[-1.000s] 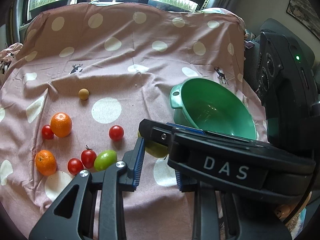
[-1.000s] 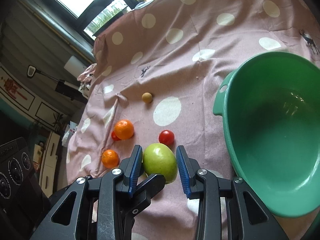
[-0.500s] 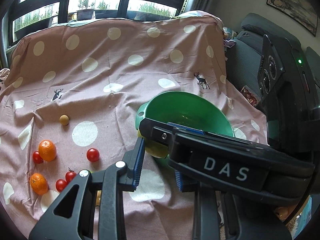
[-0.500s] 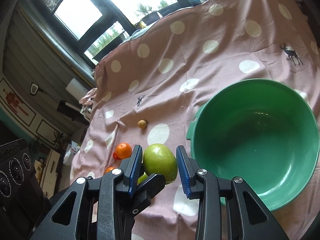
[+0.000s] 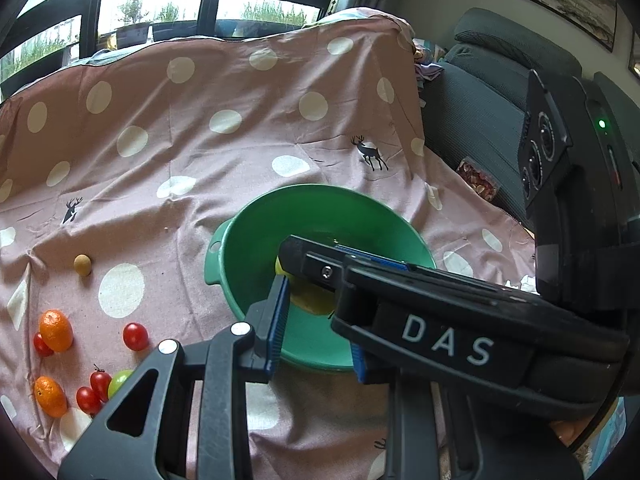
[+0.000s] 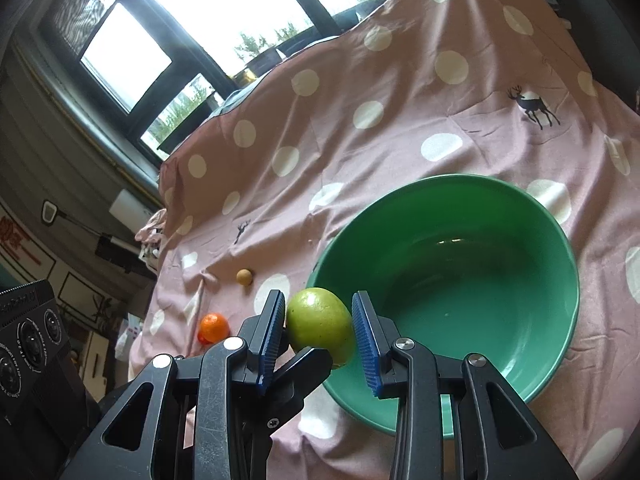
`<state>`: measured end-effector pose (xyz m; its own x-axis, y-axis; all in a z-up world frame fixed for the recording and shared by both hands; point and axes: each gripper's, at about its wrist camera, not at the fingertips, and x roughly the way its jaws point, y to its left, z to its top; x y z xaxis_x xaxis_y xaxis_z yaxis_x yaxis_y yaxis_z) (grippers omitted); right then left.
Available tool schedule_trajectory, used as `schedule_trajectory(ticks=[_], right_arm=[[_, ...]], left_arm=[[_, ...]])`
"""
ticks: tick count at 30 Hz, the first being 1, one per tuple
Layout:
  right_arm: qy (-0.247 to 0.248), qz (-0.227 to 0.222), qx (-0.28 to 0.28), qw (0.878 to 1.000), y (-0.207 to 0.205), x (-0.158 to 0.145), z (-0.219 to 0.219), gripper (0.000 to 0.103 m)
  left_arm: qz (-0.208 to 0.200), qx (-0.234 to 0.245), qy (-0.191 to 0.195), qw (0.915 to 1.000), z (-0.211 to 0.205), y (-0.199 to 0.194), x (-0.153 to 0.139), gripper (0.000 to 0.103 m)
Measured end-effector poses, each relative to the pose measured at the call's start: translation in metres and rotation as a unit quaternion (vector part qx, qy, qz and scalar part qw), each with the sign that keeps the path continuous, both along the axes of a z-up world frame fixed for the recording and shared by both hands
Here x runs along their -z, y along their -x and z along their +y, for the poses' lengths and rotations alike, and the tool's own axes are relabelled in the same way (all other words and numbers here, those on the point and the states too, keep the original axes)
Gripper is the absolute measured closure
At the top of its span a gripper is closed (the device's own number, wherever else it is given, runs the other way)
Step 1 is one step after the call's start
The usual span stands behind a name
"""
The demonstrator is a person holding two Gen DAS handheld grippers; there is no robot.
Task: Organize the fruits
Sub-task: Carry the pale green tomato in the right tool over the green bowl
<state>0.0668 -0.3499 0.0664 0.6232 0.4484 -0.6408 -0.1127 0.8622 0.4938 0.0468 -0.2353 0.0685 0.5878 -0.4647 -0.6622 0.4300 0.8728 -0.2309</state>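
My right gripper (image 6: 319, 304) is shut on a large green fruit (image 6: 320, 326), its blue pads pressing both sides. The fruit hangs over the near left rim of the green bowl (image 6: 440, 180), whose inside holds nothing. In the left wrist view the same fruit (image 5: 308, 298) shows over the bowl (image 5: 224, 248), half hidden by the right gripper's black housing marked DAS (image 5: 444, 336). My left gripper (image 5: 318, 320) rides just below, its jaws narrow with nothing gripped; one of its fingers (image 6: 304, 364) shows under the fruit.
On the pink dotted cloth (image 5: 200, 160) to the left lie two oranges (image 5: 56, 330), several cherry tomatoes (image 5: 135, 336), a small green fruit (image 5: 120, 380) and a tan ball (image 5: 82, 265). A grey sofa (image 5: 480, 128) stands right of the cloth's edge.
Both grippers have travelled right and upward together, away from the group of fruits. The green fruit went along in the right gripper and now hangs over the bowl instead of the cloth.
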Motion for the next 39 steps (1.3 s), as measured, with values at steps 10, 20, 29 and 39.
schedule_trajectory(ticks=[10,20,29,39], right_arm=[[0.001,0.014,0.028,1.000,-0.004,0.007,-0.020,0.065],[0.009,0.034,0.041,0.999,-0.009,0.018,-0.030,0.065],[0.026,0.060,0.051,0.997,-0.015,0.028,-0.034,0.065],[0.033,0.082,0.057,0.994,-0.020,0.037,-0.038,0.065]], left_arm=[[0.016,0.022,0.006,0.9996,-0.017,-0.011,0.009,0.078],[0.039,0.033,0.015,0.9986,-0.025,-0.021,0.022,0.078],[0.063,0.042,0.021,0.9969,-0.030,-0.028,0.035,0.078],[0.084,0.046,0.023,0.9952,-0.034,-0.035,0.045,0.078]])
